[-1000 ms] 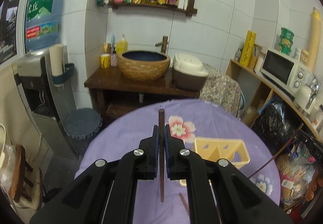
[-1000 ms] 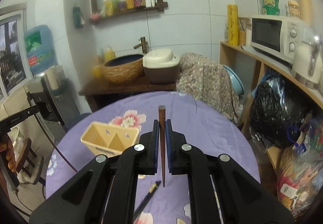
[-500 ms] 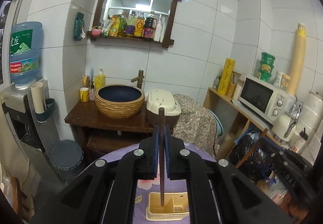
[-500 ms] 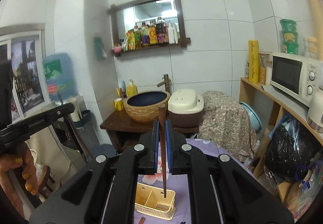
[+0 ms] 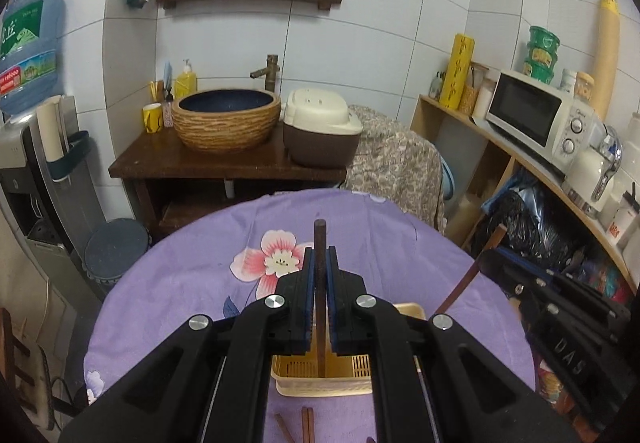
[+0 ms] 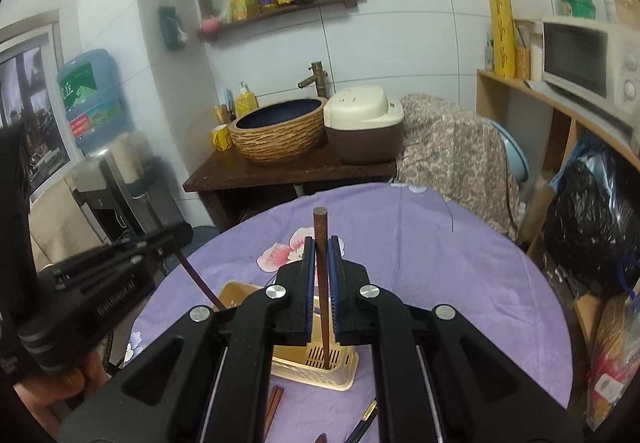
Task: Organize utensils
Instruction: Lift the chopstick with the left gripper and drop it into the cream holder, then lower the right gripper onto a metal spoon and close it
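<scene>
My left gripper (image 5: 319, 255) is shut on a dark brown chopstick (image 5: 320, 235) that stands upright between its blue pads. The chopstick's lower end shows against the inside of the yellow slotted utensil basket (image 5: 320, 383). My right gripper (image 6: 321, 247) is shut on a second brown chopstick (image 6: 320, 227), whose tip points into the same basket (image 6: 344, 371). Each view shows the other gripper beside the basket: the right one (image 5: 560, 307) and the left one (image 6: 120, 263), its chopstick (image 6: 200, 279) slanting down to the basket's left rim.
Loose chopsticks (image 6: 274, 403) and a black one with a gold end (image 6: 366, 419) lie on the purple flowered tablecloth (image 5: 180, 283) in front of the basket. Beyond the round table stand a wooden washstand (image 5: 224, 163) and a rice cooker (image 5: 320, 131). The microwave shelf (image 5: 536, 119) is at the right.
Both grippers tipped up to face the wall, then came back down. The basket, off to one side a second ago, now sits right under both held chopsticks. Both grips are unchanged.
</scene>
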A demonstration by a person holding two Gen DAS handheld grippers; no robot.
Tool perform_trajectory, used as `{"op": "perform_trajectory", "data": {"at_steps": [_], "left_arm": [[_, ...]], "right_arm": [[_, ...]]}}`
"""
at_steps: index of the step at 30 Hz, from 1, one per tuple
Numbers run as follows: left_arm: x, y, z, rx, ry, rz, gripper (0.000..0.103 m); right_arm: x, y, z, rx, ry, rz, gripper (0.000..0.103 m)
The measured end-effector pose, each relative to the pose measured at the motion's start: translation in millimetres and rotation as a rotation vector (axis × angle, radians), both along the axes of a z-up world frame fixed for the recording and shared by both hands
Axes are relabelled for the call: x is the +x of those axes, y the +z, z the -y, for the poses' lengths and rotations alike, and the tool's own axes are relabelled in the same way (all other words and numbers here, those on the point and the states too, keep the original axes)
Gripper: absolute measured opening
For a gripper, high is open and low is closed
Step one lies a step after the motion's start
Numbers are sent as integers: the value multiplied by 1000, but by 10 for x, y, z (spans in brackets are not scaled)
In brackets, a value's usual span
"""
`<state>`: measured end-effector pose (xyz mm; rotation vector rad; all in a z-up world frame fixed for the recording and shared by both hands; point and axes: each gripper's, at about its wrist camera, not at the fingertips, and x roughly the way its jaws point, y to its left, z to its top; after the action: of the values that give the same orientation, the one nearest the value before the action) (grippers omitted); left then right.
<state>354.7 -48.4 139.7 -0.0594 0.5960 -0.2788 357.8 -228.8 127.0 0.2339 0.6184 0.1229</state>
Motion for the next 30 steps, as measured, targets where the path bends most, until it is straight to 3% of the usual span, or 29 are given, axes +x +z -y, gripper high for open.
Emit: {"op": "perform_trajectory", "data": {"at_steps": [13,14,15,17,23,30], "left_arm": [[-53,-194,17,5,-2,-13,9],[-83,-185,11,-1,-10,-12,16],[-105,-178,2,-8,-16,-10,32],[-213,-139,-37,-37,-25,13,56],[-592,-155,-199,-78,-19,45,78],[-1091,-485,-429,-39,-10,28,84]], "right_arm": [[11,-155,53,14,-19,6,11],[-8,-157,45,7,-19,11,23],[-48,-155,50,9,-24,27,45],[-141,-145,91,30,-43,70,61],[-447,-170,191,32,-46,117,65],[-857,-415,172,-29,-12,93,68]]}}
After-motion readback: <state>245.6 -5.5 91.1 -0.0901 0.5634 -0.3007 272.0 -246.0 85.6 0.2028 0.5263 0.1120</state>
